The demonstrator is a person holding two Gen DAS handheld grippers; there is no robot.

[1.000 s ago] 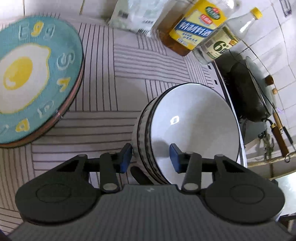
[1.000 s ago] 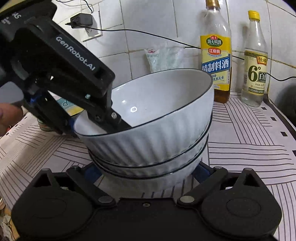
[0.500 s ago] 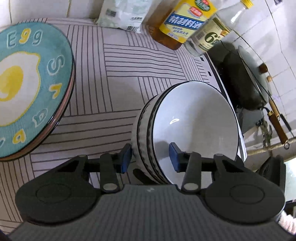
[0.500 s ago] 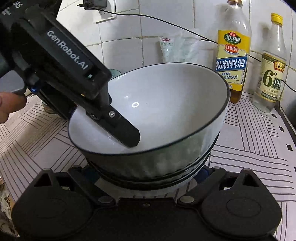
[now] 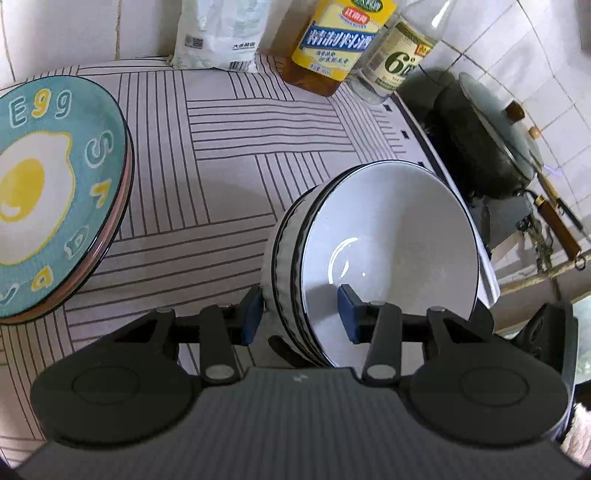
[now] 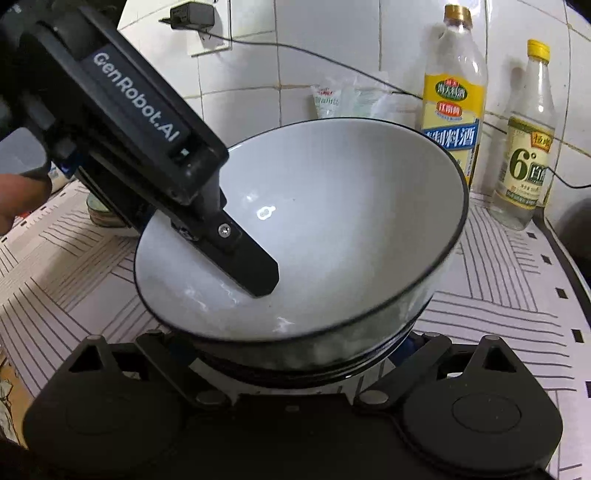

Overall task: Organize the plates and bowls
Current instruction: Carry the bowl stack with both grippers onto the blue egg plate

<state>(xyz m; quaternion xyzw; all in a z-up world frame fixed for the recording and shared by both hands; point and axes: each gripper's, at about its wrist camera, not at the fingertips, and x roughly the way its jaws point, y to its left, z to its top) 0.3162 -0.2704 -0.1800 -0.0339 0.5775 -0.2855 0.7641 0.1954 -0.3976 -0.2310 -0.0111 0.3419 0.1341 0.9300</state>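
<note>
- Gripping the near wall of the stack of bowls, the left gripper has one blue pad outside the ribbed wall and the other inside the top bowl; the pads press the nested rims between them.
- Seen from the right wrist, the stack of bowls is white with black rims and tips toward the camera; the left gripper's inner finger reaches down into the top bowl from the upper left.
- A person's hand shows at the left edge behind that gripper.
- The right gripper sits low at the base of the stack, its fingers spread wide to either side of the bottom bowl; the bowls hide the pads, so I cannot tell whether they press on it.
- The stack stands on a striped counter cover.
- Left of the stack, well apart, lies a pile of plates, the top one teal with a fried egg design.
- Behind the stack, against the tiled wall, stand a yellow-labelled bottle, a clear bottle with a yellow cap and a white bag.
- Right of the stack, past the cover's edge, a dark wok carries a glass lid.
</note>
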